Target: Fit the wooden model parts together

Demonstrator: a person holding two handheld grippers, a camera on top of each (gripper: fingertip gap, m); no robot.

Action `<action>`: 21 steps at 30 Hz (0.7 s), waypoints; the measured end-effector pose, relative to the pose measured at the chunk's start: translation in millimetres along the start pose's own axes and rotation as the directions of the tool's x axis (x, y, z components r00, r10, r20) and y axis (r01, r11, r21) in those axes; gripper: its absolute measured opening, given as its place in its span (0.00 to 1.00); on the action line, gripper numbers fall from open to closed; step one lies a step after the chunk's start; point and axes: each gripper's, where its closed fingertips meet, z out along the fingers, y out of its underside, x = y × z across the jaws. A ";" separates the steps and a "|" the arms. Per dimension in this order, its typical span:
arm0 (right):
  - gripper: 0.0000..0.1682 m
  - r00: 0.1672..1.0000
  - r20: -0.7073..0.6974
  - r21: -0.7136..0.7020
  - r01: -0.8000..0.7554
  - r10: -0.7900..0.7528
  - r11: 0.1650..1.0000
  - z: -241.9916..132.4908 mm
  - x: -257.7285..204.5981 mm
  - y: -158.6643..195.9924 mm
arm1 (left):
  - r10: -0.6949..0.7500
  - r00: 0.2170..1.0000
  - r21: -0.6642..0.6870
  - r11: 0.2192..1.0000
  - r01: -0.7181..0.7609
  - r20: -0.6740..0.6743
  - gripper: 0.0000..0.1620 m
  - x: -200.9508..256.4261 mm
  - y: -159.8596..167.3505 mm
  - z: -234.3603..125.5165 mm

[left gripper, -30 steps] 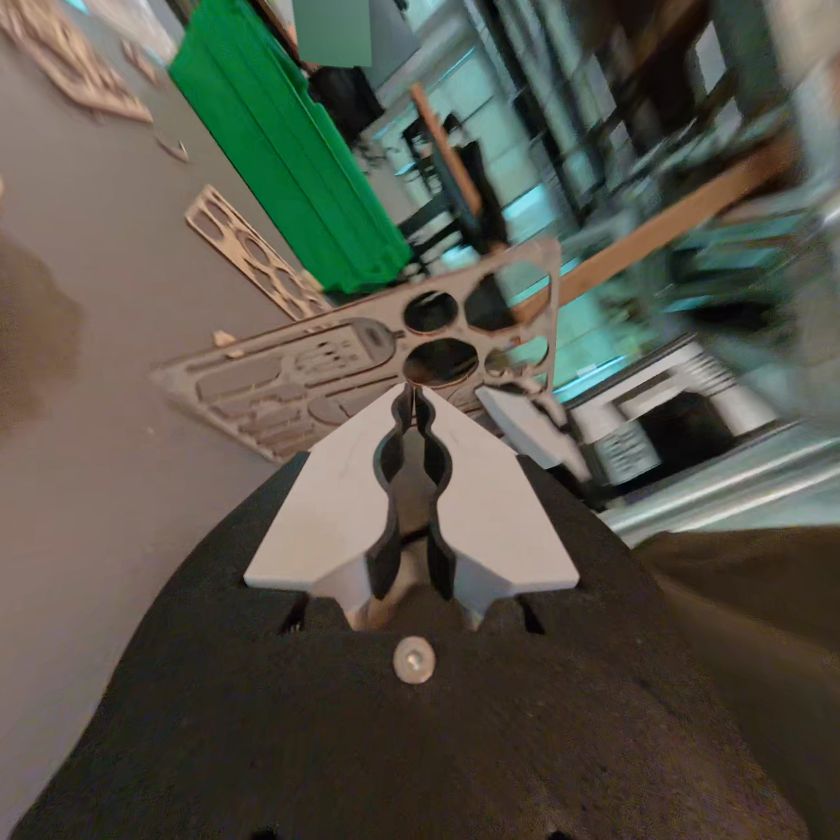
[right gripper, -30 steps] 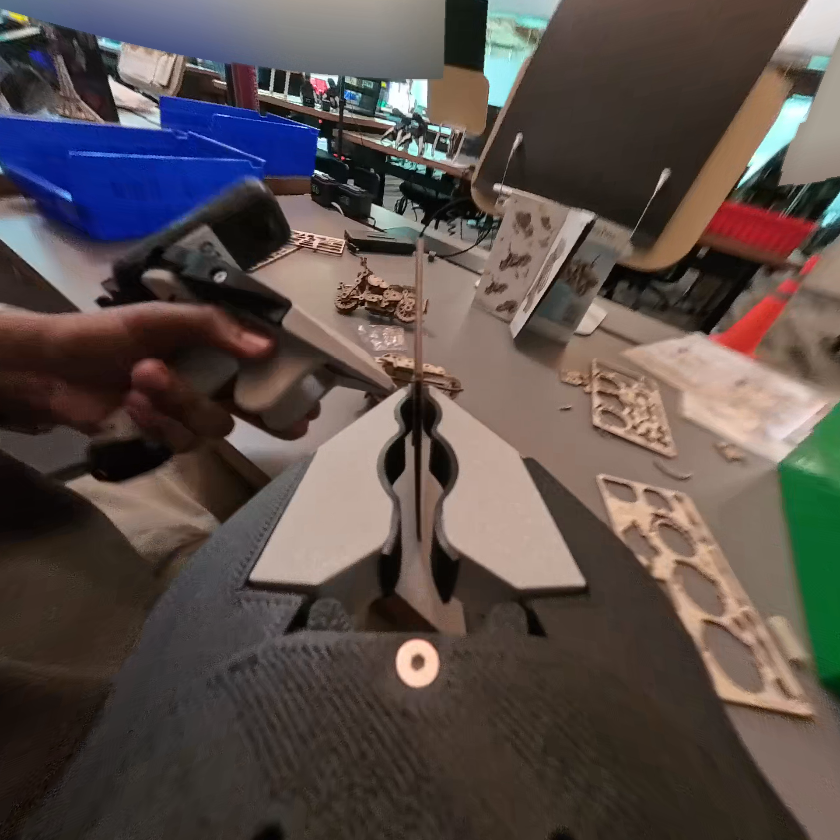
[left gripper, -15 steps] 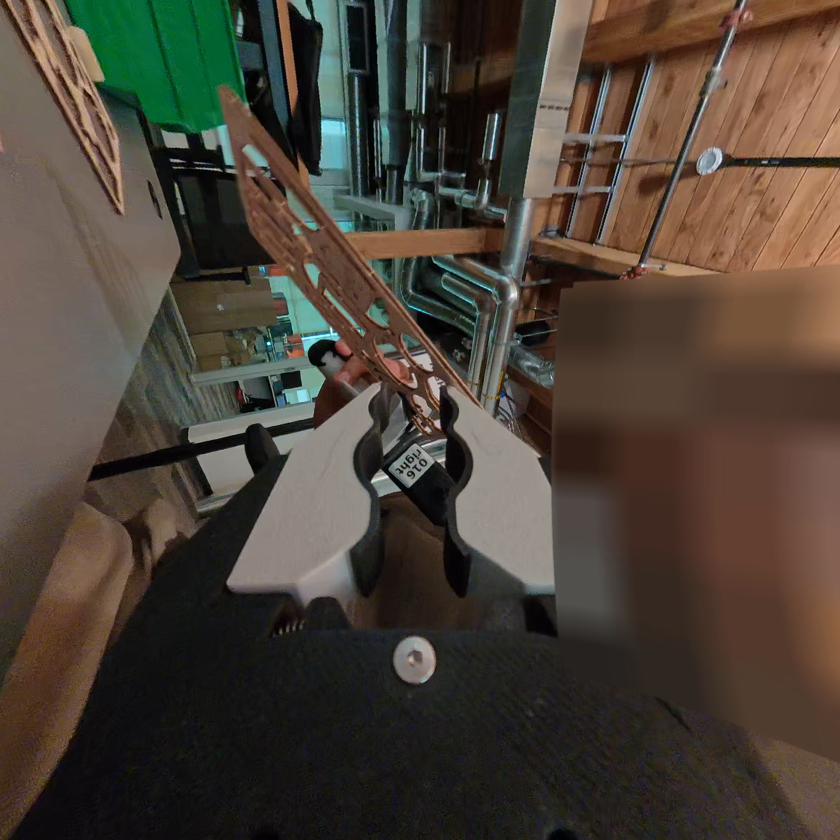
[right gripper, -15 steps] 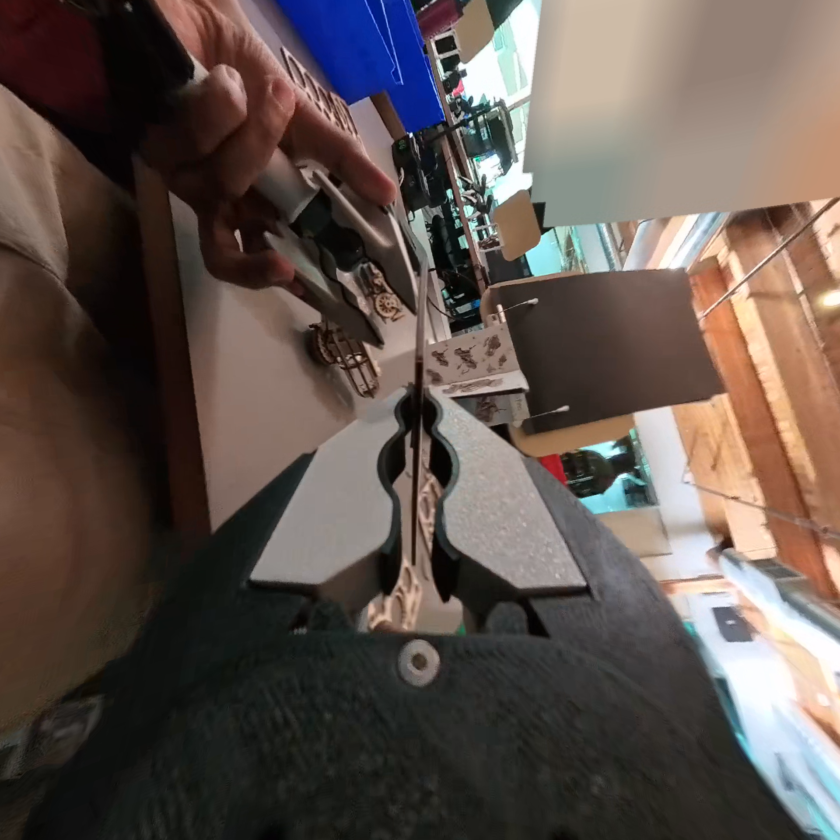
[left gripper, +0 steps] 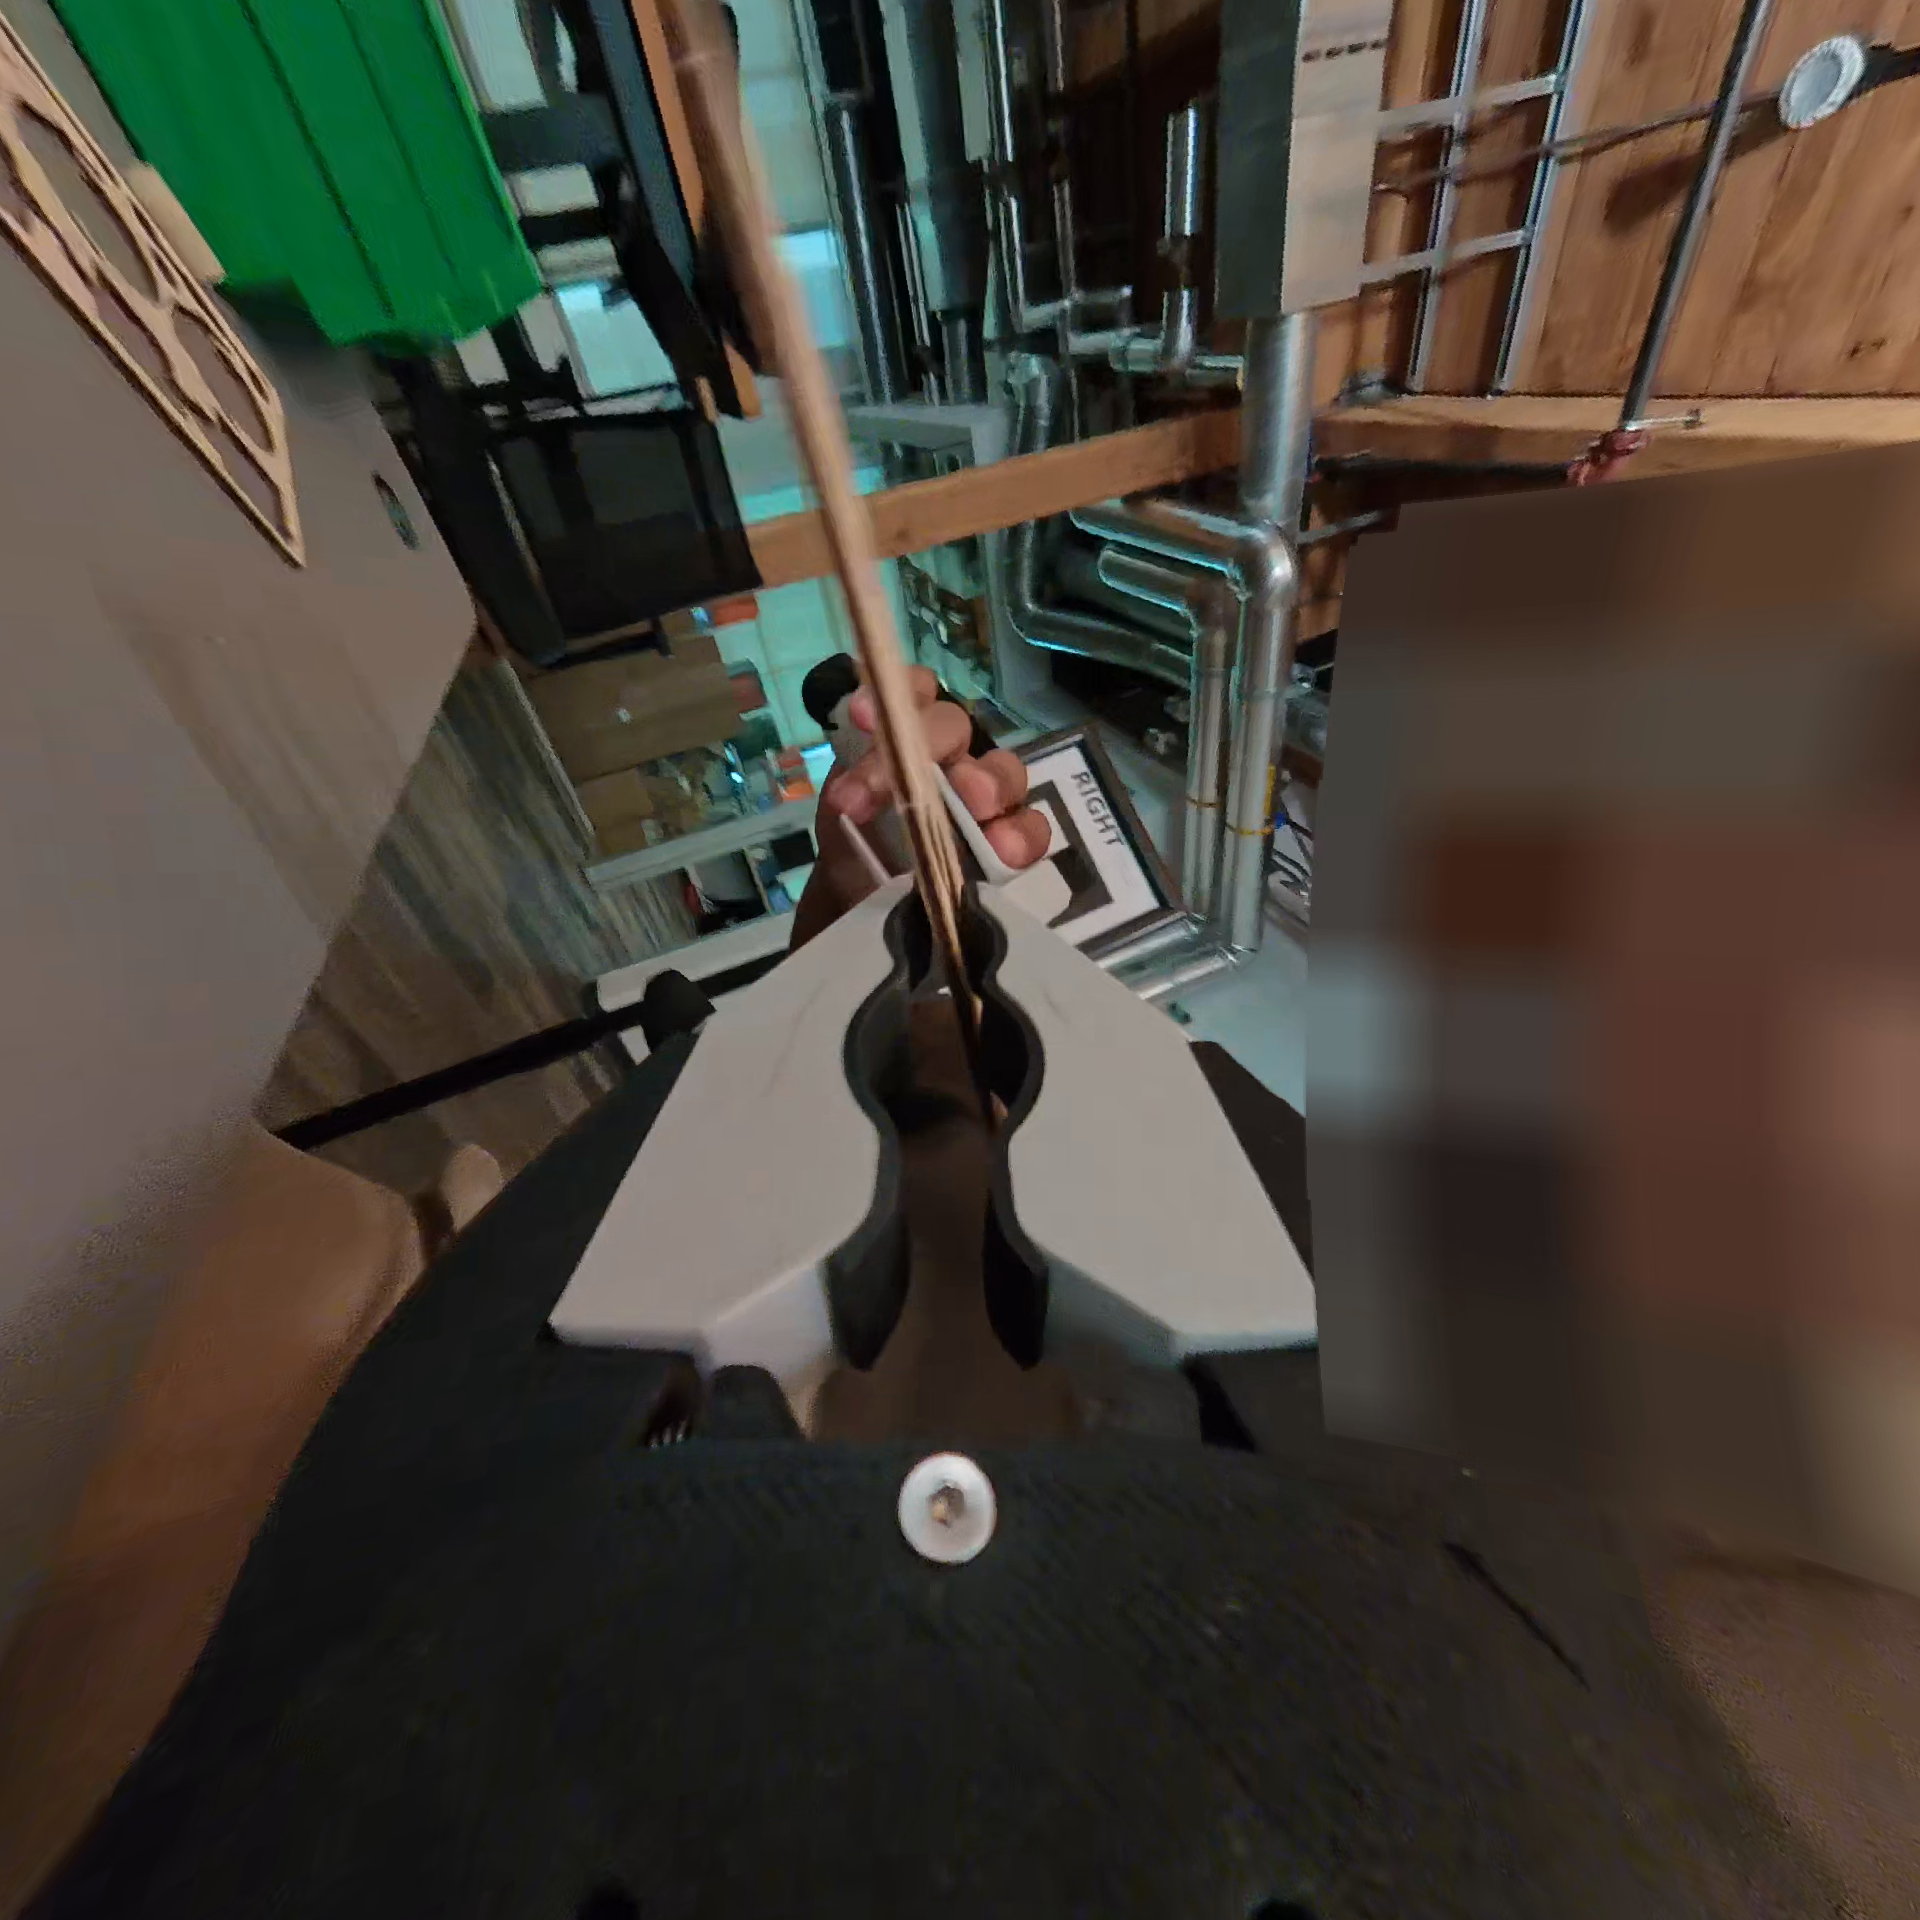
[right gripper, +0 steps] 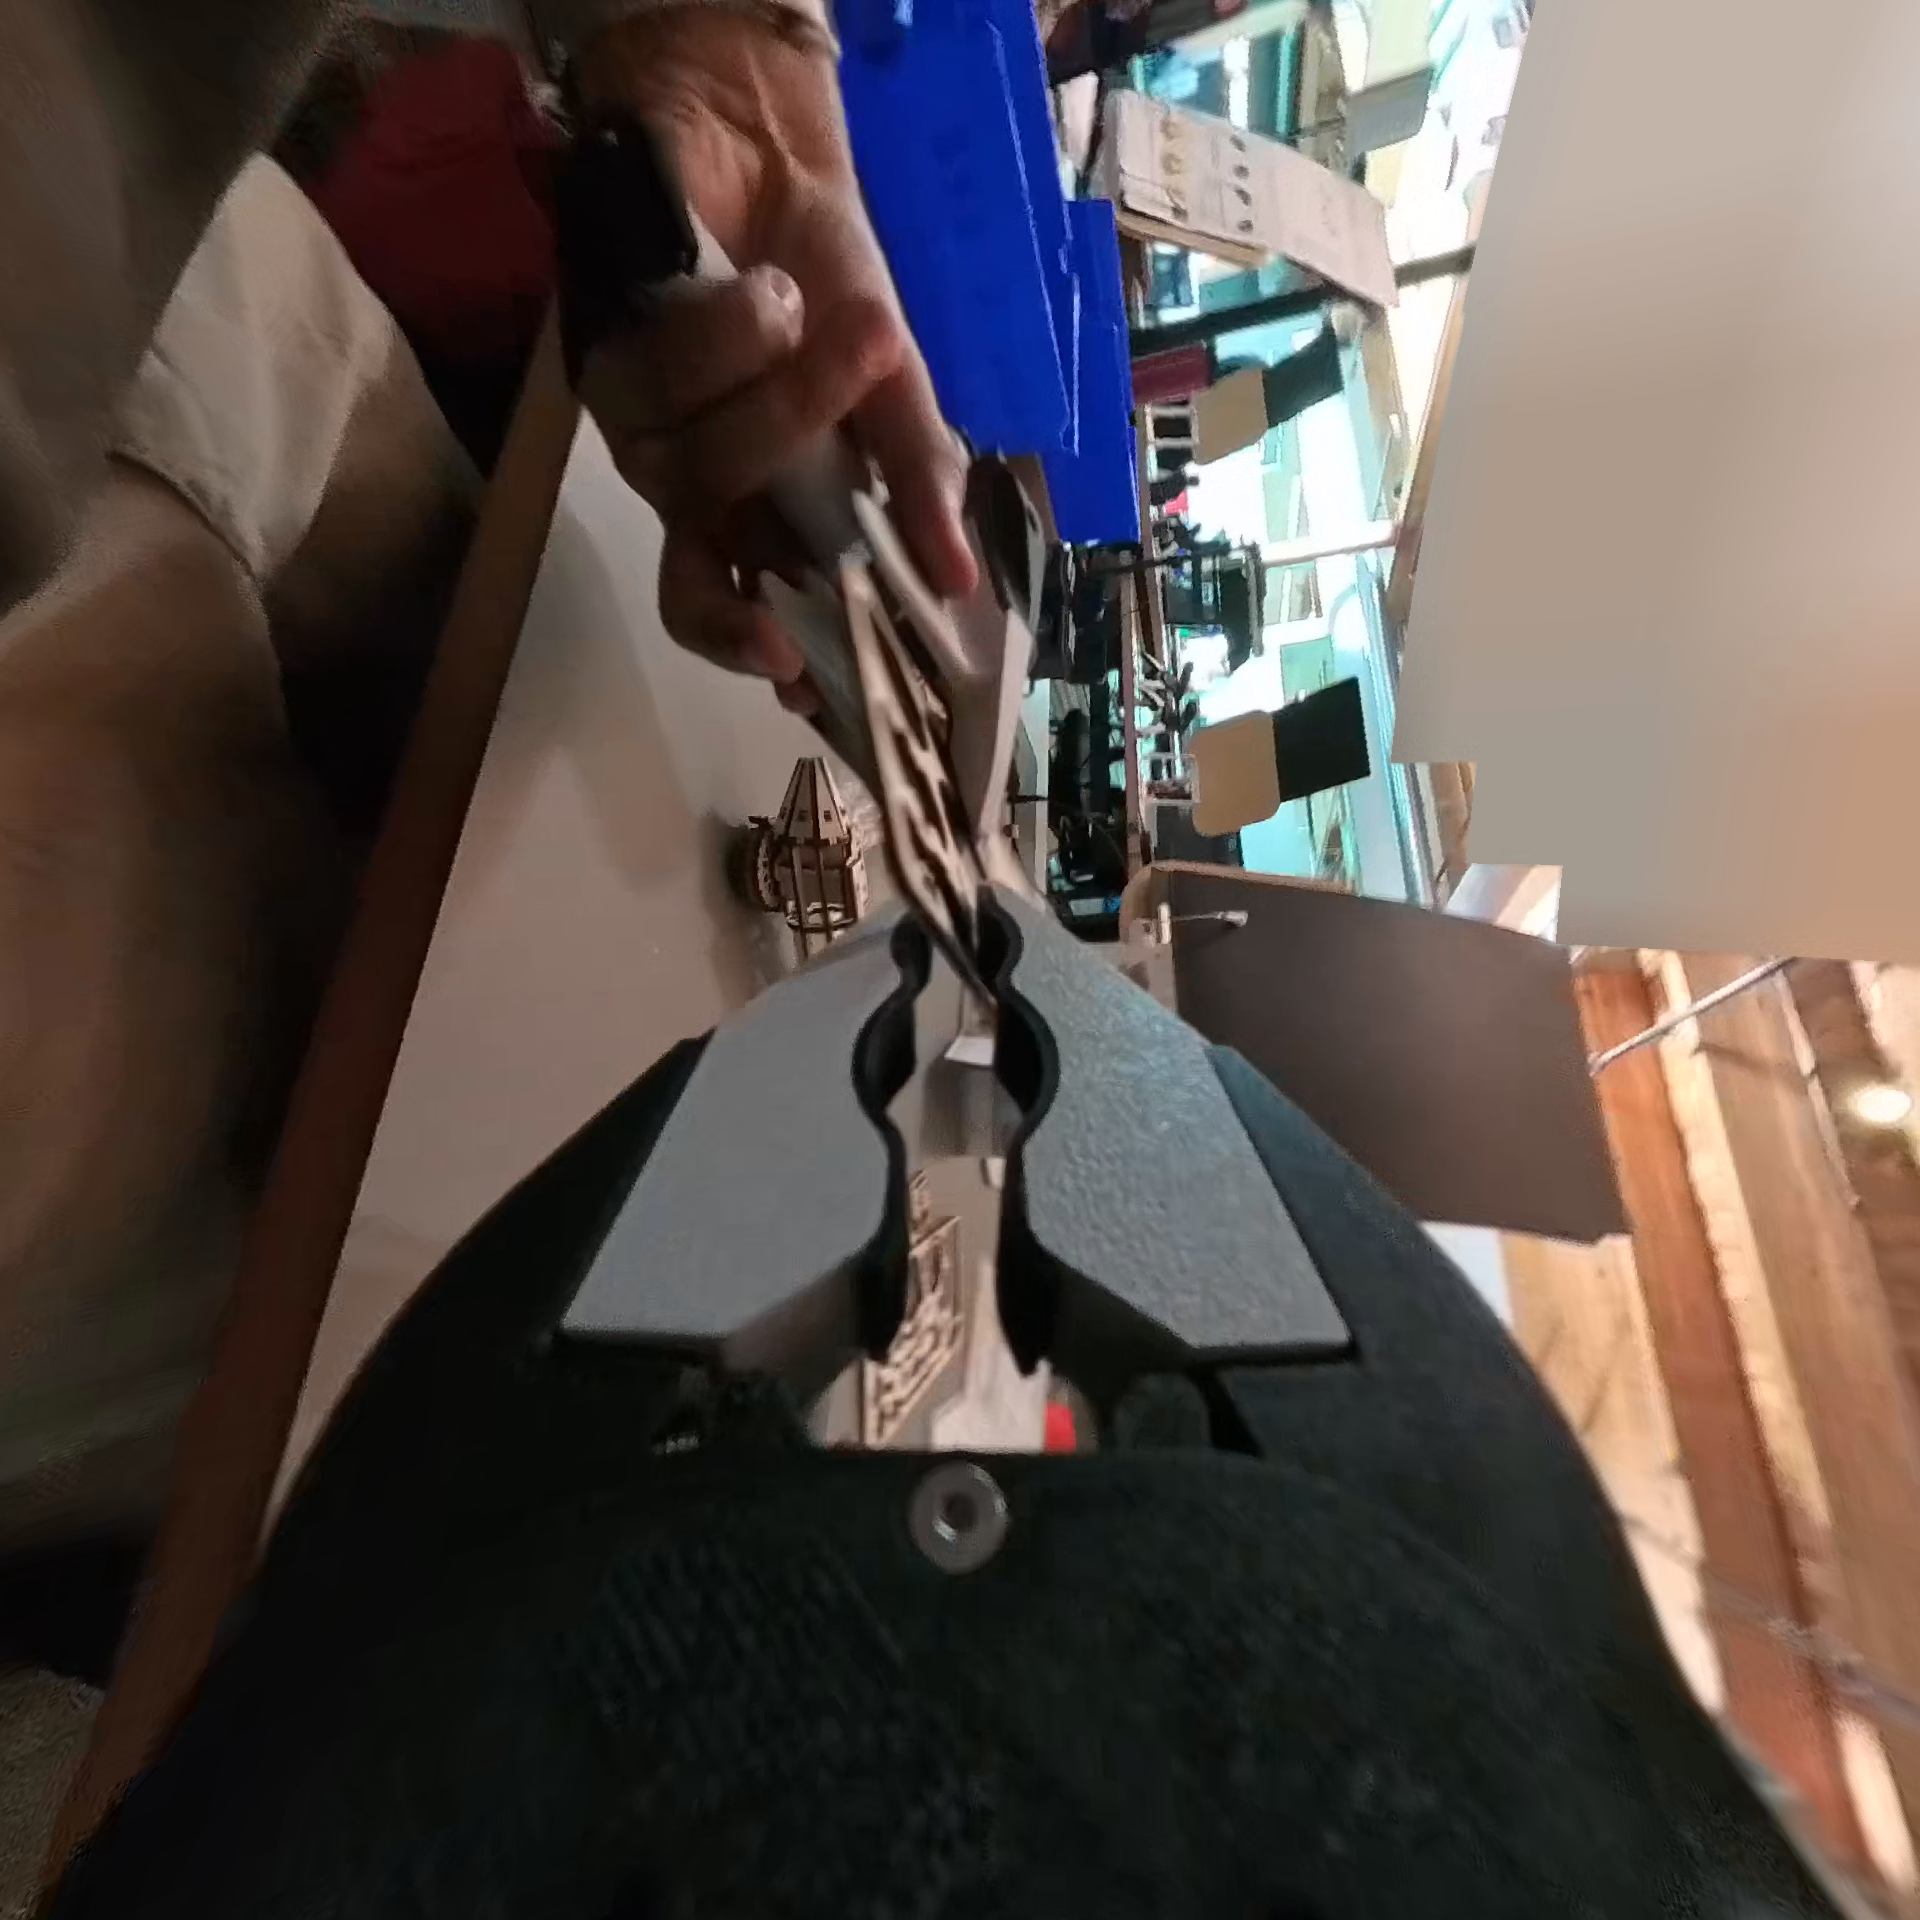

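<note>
Grey desk [right gripper: 582,748] tilted sideways, green bin [left gripper: 312,177] beyond | left tongs [left gripper: 940,935] clamped thin laser-cut wooden sheet [left gripper: 821,499] edge-on; right tongs [right gripper: 961,940] nearly closed around its other end, grip unclear

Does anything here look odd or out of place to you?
Nothing looks broken or spilled. The one unusual sight is the thin wooden parts sheet, held up in the air rather than lying on the table. It is pinched between the left gripper and the right gripper, one at each end.
</note>
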 end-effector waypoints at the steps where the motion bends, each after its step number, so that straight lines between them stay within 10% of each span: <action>1: 0.07 0.999 -0.012 -0.005 -0.050 0.050 0.999 2.9 -0.5 7.4 | 0.029 0.999 0.015 0.999 -0.030 0.015 0.01 -0.1 -3.7 -1.5; 8: 0.46 0.694 0.038 -0.031 -0.719 0.719 0.695 29.5 -21.2 63.0 | 0.179 0.966 0.276 0.934 -0.226 0.185 0.01 -6.6 -61.6 -42.9; 12: 0.38 0.134 0.035 0.049 -0.990 0.990 0.132 60.5 -0.3 82.1 | 0.340 0.844 0.202 0.870 -0.450 0.414 0.01 -19.8 -77.1 -59.1; 17: 0.39 -0.550 0.315 -0.074 -0.827 0.774 -0.557 98.4 3.3 72.4 | 0.396 0.808 0.170 0.846 -0.506 0.436 0.00 -16.1 -84.2 -55.7; 21: 0.13 -0.613 0.420 0.003 -0.736 0.669 -0.677 94.8 20.5 77.8 | 0.453 0.780 0.109 0.832 -0.544 0.432 0.01 -16.6 -90.8 -44.1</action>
